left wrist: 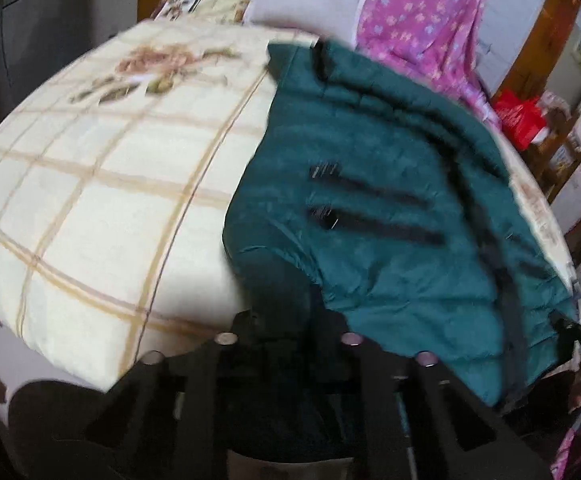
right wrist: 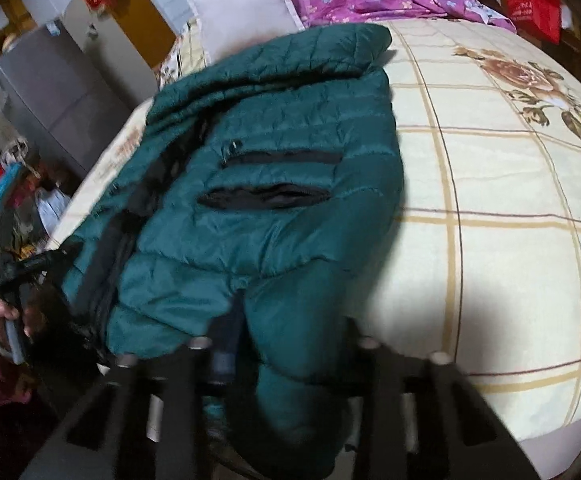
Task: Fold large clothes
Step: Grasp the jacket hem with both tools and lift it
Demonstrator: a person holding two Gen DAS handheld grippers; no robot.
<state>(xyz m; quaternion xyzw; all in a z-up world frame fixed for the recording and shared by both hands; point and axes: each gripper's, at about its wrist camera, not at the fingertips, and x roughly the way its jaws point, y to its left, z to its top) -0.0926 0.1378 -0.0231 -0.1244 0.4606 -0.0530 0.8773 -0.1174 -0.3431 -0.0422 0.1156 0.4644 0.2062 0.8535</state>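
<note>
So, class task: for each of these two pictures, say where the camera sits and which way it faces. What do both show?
Left wrist: on the left gripper, looking down over the bed's near edge; the green jacket lies right; its jaws pinch the hem.
Right wrist: on the right gripper, same direction; jacket left, the person's hand far left.
Shared: jacket, checked blanket, white pillow.
</note>
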